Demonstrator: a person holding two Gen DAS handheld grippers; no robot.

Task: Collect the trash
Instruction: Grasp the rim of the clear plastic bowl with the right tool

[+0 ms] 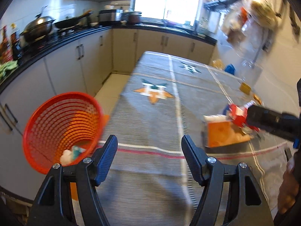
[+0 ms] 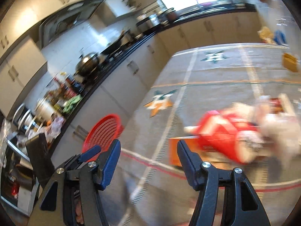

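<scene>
Both tongs, left and right, are spread apart and empty. Orange basket beside the bench already holds a few scraps; the red wrapper pile, pretty blurry, looks uncollected.

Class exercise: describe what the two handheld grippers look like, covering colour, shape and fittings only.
The left gripper and the right gripper match: black plastic frames with triangular cut-outs, silver round bolts at the pivots, and two tapering fingers faced with dark blue ribbed pads. No cables or markings show.
</scene>
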